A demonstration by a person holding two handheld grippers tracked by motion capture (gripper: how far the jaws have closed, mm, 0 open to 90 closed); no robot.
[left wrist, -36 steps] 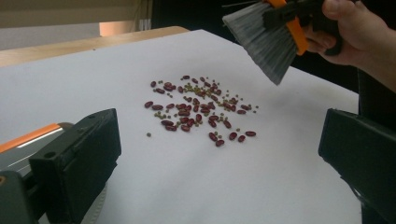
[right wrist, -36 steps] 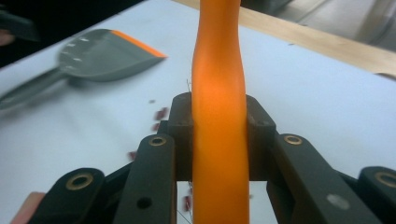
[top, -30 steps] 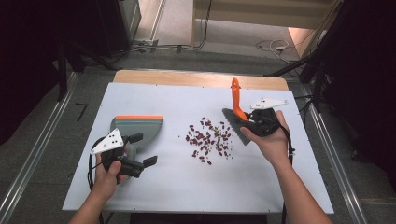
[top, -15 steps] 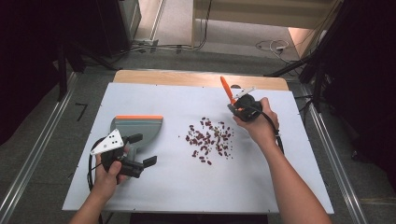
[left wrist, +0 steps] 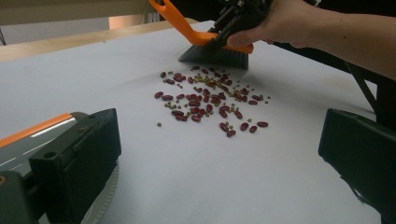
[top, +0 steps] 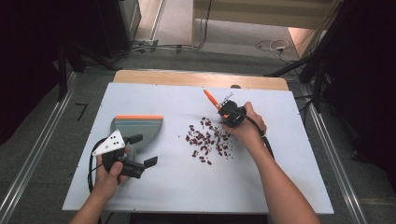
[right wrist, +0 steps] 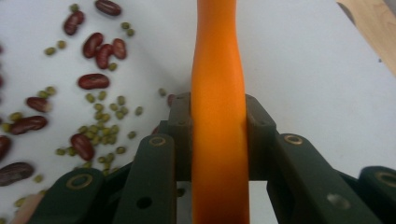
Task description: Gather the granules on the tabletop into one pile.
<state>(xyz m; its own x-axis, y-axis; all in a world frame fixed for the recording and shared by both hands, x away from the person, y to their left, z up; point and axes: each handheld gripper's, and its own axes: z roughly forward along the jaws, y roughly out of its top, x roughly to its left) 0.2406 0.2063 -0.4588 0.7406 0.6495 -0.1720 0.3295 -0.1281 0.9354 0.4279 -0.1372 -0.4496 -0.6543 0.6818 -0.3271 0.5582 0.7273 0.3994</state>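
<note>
Orange-handled brush (left wrist: pixel 212 44) gripped in right tongs (top: pixel 227 113) beside unswept beans (top: pixel 208 140); left tongs (top: pixel 140 150) open, dustpan (top: pixel 135 128) empty.

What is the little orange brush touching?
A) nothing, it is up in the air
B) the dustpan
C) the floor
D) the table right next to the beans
D: the brush, clamped in the right gripper, has its dark bristles down on the white table at the far edge of the beans, while the dustpan sits apart by the left gripper.
</note>
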